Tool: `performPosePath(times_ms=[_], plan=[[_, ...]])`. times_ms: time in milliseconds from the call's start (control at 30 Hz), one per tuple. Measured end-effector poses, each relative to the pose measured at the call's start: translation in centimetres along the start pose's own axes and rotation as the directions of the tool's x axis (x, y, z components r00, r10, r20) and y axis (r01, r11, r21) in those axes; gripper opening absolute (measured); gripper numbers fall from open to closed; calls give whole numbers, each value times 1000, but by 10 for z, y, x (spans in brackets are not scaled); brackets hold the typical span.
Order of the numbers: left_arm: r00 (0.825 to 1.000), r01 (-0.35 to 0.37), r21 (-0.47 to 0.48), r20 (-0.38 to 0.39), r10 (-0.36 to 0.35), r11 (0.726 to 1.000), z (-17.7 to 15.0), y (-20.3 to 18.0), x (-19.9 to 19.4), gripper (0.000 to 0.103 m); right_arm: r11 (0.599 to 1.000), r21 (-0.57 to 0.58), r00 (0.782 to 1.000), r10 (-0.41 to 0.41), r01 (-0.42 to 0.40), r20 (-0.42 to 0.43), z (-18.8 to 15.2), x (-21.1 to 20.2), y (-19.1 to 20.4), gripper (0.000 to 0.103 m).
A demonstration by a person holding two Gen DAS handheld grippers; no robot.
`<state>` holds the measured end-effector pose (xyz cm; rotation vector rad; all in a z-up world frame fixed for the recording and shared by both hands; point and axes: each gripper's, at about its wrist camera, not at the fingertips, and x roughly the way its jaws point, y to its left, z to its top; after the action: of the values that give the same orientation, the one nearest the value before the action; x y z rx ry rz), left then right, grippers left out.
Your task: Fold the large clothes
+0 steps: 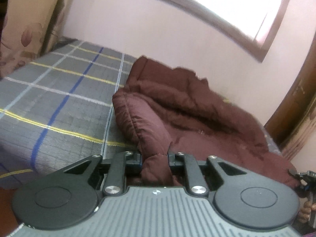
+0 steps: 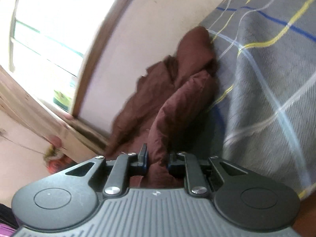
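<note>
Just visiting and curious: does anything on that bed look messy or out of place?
Only the maroon quilted garment: it lies bunched and rumpled against the wall on the checked bedcover, not flat. Each tool, left and right, pinches a fold of it.

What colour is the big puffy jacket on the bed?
Dark maroon-brown jacket, plain, with no pattern. It shows best in the left wrist view.

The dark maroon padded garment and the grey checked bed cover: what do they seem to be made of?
The dark maroon padded garment looks like a quilted, filled fabric with a slightly shiny woven shell, perhaps synthetic: puffy stitched sections and soft creases show. The grey checked bed cover looks like matte, coarsely woven cloth, possibly cotton: a fine ribbed grid texture with yellow, blue and white woven lines.
</note>
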<state>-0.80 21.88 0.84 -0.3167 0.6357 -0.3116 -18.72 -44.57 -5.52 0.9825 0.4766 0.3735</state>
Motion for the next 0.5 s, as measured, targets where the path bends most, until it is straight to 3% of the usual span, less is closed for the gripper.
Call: performPosePath(times_ms=[233, 400, 500], plan=[[991, 43, -65, 129, -35, 997, 24, -11, -17, 19, 981, 56, 979, 181, -186, 92, 14, -2, 36, 16], [967, 82, -87, 247, -58, 993, 63, -22, -11, 19, 962, 34, 950, 262, -271, 172, 53, 16, 58, 16], [951, 64, -63, 307, -42, 996, 92, -32, 7, 19, 955, 26, 933, 283, -296, 224, 83, 31, 65, 16]])
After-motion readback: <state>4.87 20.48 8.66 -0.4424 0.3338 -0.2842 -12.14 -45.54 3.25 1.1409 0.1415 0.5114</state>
